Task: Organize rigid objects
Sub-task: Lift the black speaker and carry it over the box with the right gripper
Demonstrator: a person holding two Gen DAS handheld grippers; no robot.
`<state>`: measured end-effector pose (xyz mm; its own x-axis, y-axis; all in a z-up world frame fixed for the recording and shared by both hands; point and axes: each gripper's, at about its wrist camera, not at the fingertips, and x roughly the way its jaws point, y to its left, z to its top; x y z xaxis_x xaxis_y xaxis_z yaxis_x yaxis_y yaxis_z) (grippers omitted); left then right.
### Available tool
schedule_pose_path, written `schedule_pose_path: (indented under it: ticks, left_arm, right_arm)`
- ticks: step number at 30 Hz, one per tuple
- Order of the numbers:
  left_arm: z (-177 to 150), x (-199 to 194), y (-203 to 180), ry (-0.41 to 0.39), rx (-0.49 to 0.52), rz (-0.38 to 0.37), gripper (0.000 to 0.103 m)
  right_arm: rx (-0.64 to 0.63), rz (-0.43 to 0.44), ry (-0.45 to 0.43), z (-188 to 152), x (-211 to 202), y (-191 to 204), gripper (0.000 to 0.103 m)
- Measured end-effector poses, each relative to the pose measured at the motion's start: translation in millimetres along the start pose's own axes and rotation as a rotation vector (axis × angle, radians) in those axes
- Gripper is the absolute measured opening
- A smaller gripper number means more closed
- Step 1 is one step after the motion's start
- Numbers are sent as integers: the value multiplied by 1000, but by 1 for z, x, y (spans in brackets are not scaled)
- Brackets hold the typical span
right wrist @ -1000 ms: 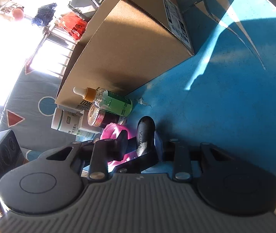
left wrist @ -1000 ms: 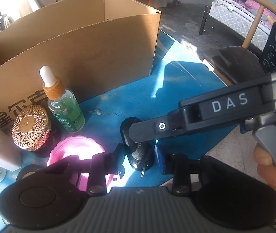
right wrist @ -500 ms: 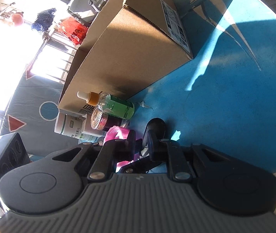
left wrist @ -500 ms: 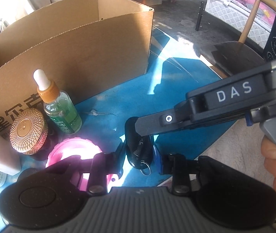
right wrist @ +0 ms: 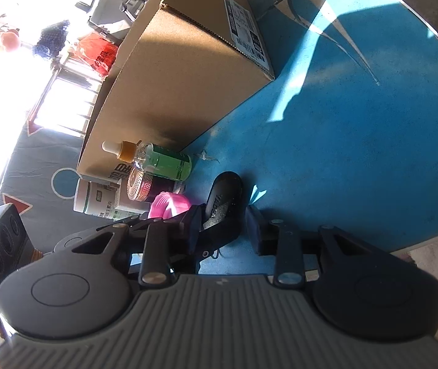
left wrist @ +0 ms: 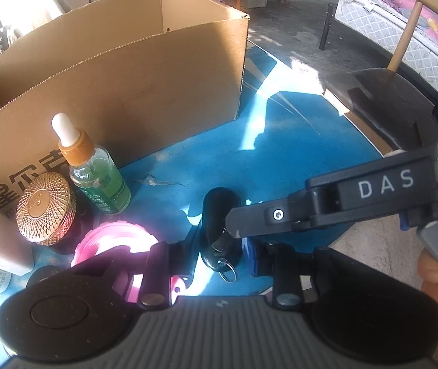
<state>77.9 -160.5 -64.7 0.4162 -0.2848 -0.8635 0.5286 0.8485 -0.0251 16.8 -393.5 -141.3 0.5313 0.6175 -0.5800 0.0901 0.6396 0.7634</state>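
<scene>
Left gripper [left wrist: 219, 246] jaws clamp the black key fob [left wrist: 220, 215], its long axis pointing toward the cardboard box [left wrist: 145, 92]; right gripper [right wrist: 223, 224] jaws, just opened, straddle it loosely.

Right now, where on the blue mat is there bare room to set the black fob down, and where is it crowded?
Free: the blue mat right of the cardboard box, out to the mat's curved edge; also a small strip between the box front and the black key fob. Crowded: the cluster beside the fob, with dropper bottle, gold-lidded jar, pink lid and white containers.
</scene>
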Motion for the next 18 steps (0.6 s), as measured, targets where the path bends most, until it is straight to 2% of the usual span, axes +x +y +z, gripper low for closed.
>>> schedule_pose_path:
  ticks: [4, 9, 13, 18]
  left_arm:
    - [2, 0, 16, 23, -116, -136, 30]
    - [4, 3, 26, 32, -172, -193, 30]
    - [3, 1, 30, 34, -217, -271, 30]
    - [4, 0, 25, 26, -196, -230, 30]
  right_arm:
    - [34, 26, -4, 1, 0, -5, 31]
    - [89, 67, -14, 1, 1, -14, 31]
    - [127, 90, -24, 0, 4, -20, 28]
    - [147, 87, -43, -2, 6, -21, 22]
